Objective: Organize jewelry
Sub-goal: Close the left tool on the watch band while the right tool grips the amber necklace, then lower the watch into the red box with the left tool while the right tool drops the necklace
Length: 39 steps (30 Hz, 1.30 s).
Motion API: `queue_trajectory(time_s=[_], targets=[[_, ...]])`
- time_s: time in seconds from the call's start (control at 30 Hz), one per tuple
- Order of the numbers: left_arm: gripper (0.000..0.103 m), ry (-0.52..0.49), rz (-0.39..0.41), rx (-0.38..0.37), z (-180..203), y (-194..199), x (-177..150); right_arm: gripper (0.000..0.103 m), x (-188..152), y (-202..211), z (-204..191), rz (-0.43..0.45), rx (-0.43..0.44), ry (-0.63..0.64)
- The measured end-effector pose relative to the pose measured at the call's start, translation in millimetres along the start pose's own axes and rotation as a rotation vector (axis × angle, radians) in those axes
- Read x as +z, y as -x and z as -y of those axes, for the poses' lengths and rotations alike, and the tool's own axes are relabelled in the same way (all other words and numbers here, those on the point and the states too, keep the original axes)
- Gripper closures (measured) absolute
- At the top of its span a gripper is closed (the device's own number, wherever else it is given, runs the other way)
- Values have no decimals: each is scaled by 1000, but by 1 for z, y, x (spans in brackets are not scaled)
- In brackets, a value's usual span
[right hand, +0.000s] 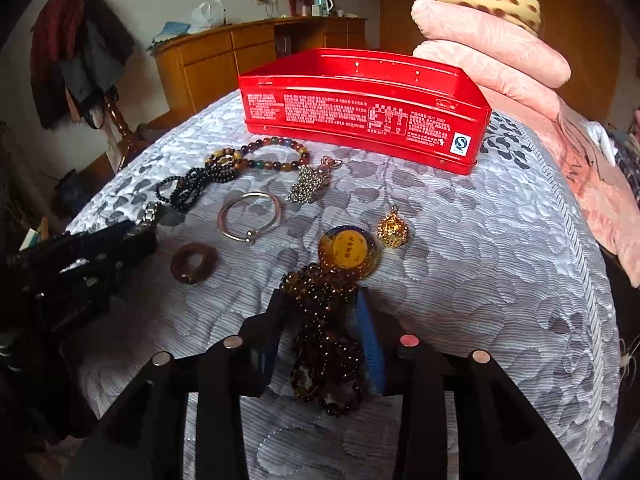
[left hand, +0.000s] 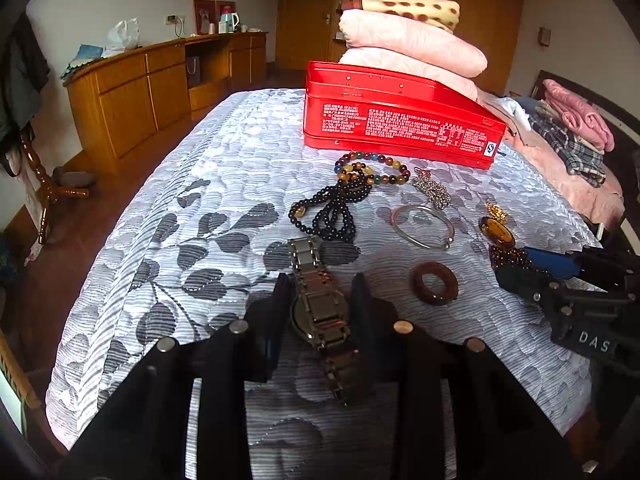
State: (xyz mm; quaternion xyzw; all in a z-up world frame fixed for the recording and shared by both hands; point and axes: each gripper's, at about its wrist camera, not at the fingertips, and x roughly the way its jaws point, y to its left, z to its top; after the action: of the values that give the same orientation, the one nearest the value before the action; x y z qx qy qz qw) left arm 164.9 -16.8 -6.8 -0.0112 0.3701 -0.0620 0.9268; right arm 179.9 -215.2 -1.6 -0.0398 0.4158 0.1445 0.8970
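My left gripper (left hand: 320,280) is shut on a steel watch (left hand: 320,312), which lies on the quilt with its case between the fingers. My right gripper (right hand: 320,296) stands open around a heap of brown beads (right hand: 324,344) that rests loosely on the quilt. The beads join an amber disc pendant (right hand: 350,254). Behind them stands an open red tin (right hand: 360,120). A brown ring (right hand: 180,270), silver bangle (right hand: 250,237), gold charm (right hand: 393,232), crystal keychain (right hand: 308,188), black beads (left hand: 332,212) and a multicolour bracelet (left hand: 376,168) lie in front of the tin.
Everything rests on a bed with a grey leaf-patterned quilt (left hand: 180,220). Folded pink bedding (left hand: 416,44) is stacked behind the tin, and clothes (left hand: 576,136) lie at the right. A wooden cabinet (left hand: 132,88) and coat stand (left hand: 36,168) are to the left.
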Motion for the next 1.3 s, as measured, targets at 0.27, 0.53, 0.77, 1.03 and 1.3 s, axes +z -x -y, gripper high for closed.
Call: queue_trajectory(time_s=[0.27, 0.53, 0.77, 1.03, 1.3], targets=[[73, 30, 13, -31, -5, 0, 0, 82, -1, 2, 7, 25, 34, -56], [73, 69, 54, -100, -12, 13, 7, 84, 9, 24, 23, 88, 83, -124], [73, 50, 129, -141, -7, 35, 20, 84, 23, 43, 37, 147, 113, -155], [73, 41, 189, -190, -4, 47, 48, 84, 50, 56, 57, 208, 99, -160], [73, 1, 264, -217, 5, 42, 102, 84, 101, 59, 70, 261, 94, -138]])
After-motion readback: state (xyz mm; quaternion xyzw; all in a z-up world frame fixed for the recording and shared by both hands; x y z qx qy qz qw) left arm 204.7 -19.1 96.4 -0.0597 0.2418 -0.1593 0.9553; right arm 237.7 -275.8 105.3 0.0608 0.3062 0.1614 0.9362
